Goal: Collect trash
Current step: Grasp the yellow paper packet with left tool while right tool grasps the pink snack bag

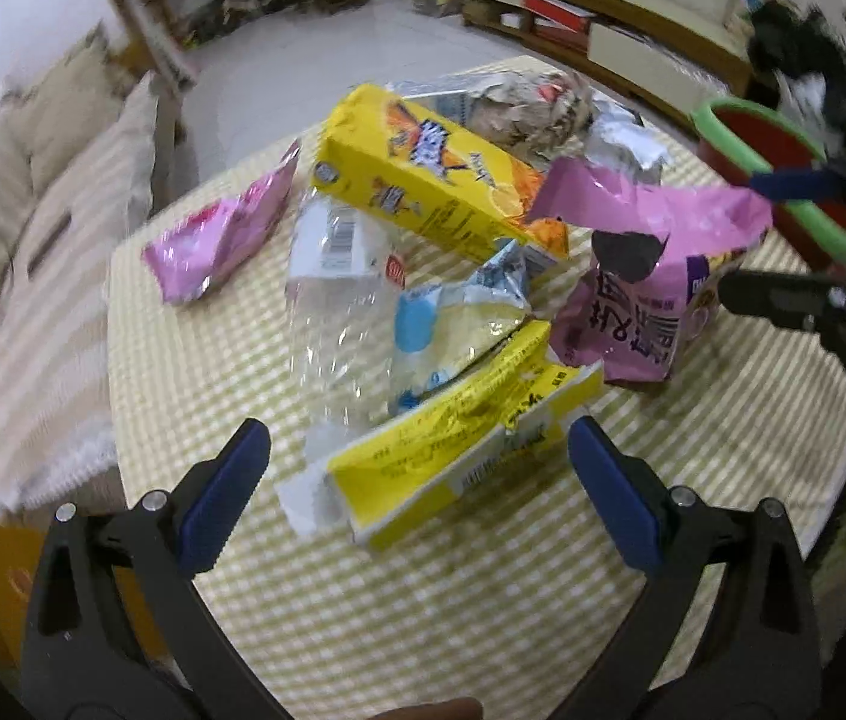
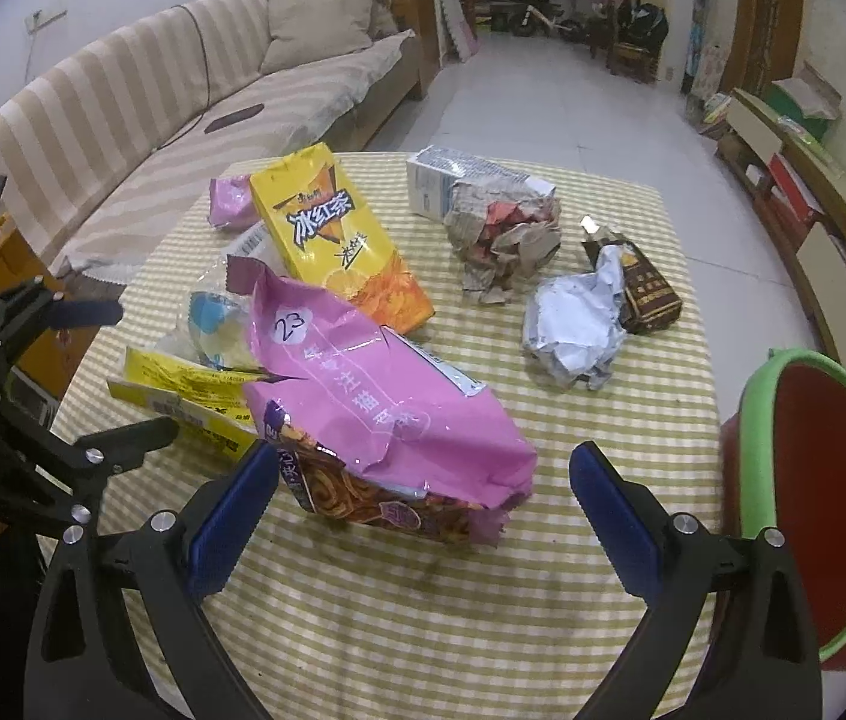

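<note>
A: Both grippers hang spread wide and empty over a counter covered in green-and-white checked cloth. The left gripper has a flattened yellow cardboard carton lying between its blue pads, untouched; the right gripper faces a large pink snack bag near the front edge.

B: What does only the right wrist view give?

A: A crumpled white paper ball touching a dark brown cigarette pack, both clear, plus a white-and-blue carton behind a wad of crumpled newspaper. The left view blurs that corner.

B: And the left view alone?

A: A clear plastic wrapper with a barcode label and the whole of a small pink foil packet, which the other view half hides behind the tall yellow iced-tea carton.

B: The count?

A: Two yellow cartons, two pink bags, one blue-and-yellow wrapper, one newspaper wad, one paper ball, one cigarette pack. A red bin with a green rim stands just beside the counter's right edge.
</note>
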{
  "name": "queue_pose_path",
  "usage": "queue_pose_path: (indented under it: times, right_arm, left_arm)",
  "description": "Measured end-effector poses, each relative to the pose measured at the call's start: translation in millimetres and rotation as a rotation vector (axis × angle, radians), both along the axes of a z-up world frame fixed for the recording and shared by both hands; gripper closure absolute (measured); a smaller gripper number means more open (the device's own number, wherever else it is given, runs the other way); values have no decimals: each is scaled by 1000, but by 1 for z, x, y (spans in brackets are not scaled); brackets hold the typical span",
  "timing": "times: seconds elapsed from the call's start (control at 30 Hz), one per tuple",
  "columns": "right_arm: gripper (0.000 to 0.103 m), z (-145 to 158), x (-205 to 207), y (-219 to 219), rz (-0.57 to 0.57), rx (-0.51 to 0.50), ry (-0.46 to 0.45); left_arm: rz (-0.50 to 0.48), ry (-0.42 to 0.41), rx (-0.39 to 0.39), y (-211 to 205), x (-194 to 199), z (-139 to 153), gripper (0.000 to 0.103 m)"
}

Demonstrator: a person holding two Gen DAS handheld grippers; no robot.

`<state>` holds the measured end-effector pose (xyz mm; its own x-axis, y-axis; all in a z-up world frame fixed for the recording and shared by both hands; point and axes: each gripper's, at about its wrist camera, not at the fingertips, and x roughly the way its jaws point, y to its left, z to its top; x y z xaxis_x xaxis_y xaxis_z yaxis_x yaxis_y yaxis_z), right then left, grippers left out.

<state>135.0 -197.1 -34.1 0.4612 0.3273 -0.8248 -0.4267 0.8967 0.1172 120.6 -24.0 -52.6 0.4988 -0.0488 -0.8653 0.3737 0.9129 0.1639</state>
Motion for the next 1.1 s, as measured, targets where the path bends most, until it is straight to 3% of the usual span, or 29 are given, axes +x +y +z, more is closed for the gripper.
queue_pose_path:
  times: [0.33,0.4,0.47,0.53,0.6,0.63,0.8,1.1]
  right_arm:
    - [12,-14,13,11,88,-6,19]
    - [20,-17,13,12,106,-1,27]
    - [39,-18,12,14,115,-2,28]
    - [52,-16,12,11,102,-4,8]
    - [63,-15,14,6,92,14,13]
    - [67,-15,15,3,87,20,17]
    - [76,-12,13,-5,79,42,19]
    - [85,4,-2,-8,72,47,-17]
  left_arm:
    - [-128,33,109,-16,3,-29,6]
    - [-139,44,110,-18,1,-32,10]
    - [-132,41,118,-18,-1,-34,13]
    - [-104,45,103,-12,0,-33,21]
    - [-73,43,87,-7,2,-30,36]
    - [-58,44,71,-4,3,-28,37]
    - [-30,62,23,6,3,-23,50]
    - [45,71,-66,16,-9,-11,54]
